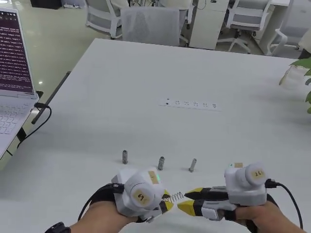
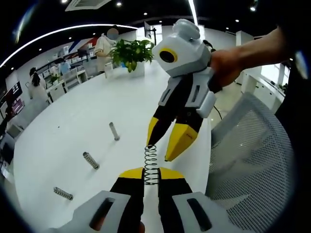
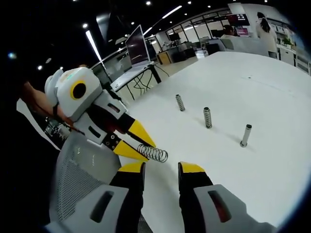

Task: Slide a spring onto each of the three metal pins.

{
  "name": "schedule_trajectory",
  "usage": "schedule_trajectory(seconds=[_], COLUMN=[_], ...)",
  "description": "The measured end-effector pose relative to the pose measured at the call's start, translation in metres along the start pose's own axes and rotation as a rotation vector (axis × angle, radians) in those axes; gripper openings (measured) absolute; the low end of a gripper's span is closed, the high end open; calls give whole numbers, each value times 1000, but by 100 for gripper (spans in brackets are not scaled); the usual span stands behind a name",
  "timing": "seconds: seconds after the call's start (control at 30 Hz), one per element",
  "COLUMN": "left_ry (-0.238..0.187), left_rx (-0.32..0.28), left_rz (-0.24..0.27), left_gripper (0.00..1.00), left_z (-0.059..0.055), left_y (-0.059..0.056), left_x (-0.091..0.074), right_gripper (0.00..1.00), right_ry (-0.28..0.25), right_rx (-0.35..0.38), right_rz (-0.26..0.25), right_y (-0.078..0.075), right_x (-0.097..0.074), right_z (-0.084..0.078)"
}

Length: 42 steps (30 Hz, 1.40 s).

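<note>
The left gripper view shows the left tool [image 2: 151,174] clamped on one end of a coiled wire spring [image 2: 151,155]. The right tool [image 3: 160,170] stands apart, empty, near its free end. Farther on the white bench [image 3: 252,87] stand one sprung pin [image 3: 180,102], a sprung neighbour [image 3: 207,117], and the third pin [image 3: 246,135], bare and smooth

White housings [image 1: 141,193], yellow-tipped black fingers [image 1: 186,208]
</note>
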<state>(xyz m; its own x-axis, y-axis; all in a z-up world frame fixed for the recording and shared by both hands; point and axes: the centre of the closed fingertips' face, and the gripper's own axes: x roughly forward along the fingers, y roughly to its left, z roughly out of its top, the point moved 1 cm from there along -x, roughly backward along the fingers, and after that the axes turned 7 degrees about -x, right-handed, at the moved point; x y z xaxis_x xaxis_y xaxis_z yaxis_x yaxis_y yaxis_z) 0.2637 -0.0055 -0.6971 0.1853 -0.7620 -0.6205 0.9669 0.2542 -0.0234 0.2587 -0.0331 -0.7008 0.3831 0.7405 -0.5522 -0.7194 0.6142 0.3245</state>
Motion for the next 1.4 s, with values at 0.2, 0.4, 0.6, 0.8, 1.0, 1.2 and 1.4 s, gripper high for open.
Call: schedule_trajectory(seconds=[0.2,0.4,0.6,0.8,1.0,1.2,1.4], left_ry=[-3,1,1,4,9,8,7], left_rx=[32,77,94,117,148,169,172], left_rz=[-20,-35,-41,-45,-43,-53,-52], left_gripper=[2,2,2,2,2,2,2], left_z=[1,1,2,3,3,2,3], left_y=[-8,-13,-14,-16,-19,-21,-21], left_x=[0,2,1,1,1,4,6], right_gripper=[22,15,13,12,13,12,9], right_ry=[-2,0,-5,-6,0,8,6], right_rx=[-5,1,4,8,5,-11,-23], right_rz=[46,68,79,90,105,116,111], right_y=[8,11,12,14,17,19,20], right_x=[1,0,-3,-5,-8,-9,-11], right_z=[1,0,0,1,1,1,3])
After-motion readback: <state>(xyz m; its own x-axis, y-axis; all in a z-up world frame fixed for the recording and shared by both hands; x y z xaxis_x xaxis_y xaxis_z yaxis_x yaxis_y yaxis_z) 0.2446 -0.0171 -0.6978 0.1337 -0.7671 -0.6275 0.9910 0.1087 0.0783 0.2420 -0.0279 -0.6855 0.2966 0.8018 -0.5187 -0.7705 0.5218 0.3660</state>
